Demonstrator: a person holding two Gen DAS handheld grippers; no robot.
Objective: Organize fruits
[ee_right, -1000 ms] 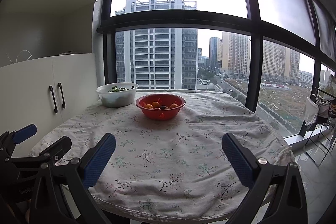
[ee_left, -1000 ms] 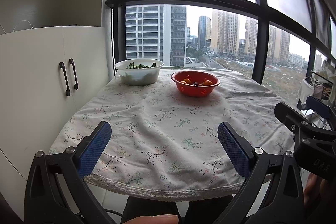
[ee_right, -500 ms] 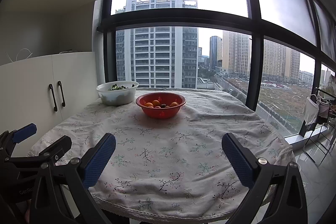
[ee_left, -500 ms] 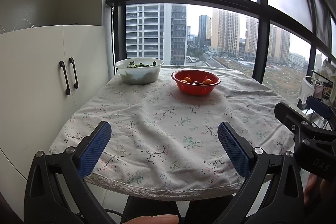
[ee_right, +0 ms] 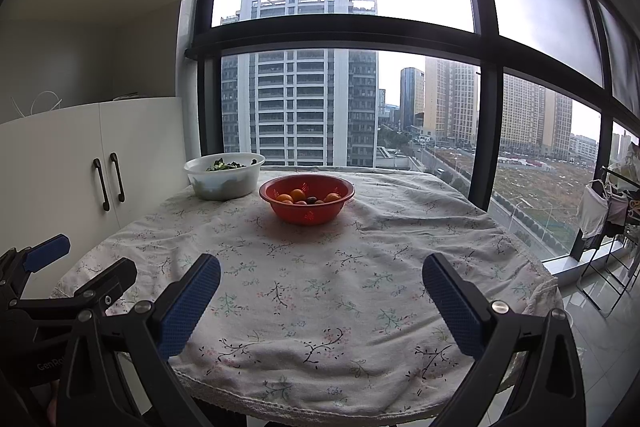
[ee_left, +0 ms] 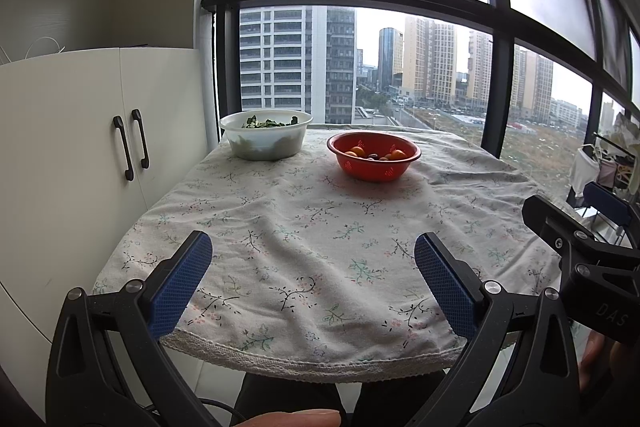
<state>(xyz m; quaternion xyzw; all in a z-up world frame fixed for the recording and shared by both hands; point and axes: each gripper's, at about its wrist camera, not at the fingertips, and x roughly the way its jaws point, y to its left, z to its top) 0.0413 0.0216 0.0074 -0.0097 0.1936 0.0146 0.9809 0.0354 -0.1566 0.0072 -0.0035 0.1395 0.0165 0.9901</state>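
A red colander bowl (ee_left: 374, 167) stands at the far side of the round table and holds several small orange fruits (ee_left: 356, 151) and a dark one; it also shows in the right wrist view (ee_right: 307, 207) with its fruits (ee_right: 297, 195). A white bowl (ee_left: 266, 139) of green leaves stands to its left, also in the right wrist view (ee_right: 225, 175). My left gripper (ee_left: 312, 283) is open and empty at the near table edge. My right gripper (ee_right: 320, 301) is open and empty beside it, far from both bowls.
The table carries a floral cloth (ee_left: 312, 227) with a lace hem. White cupboards (ee_left: 80, 163) with black handles stand close on the left. Tall windows (ee_right: 360, 99) lie behind the table. A drying rack (ee_right: 612, 219) stands on the right floor.
Both views have risen slightly, so the bowls sit a little lower in frame. Both grippers stay open and empty.
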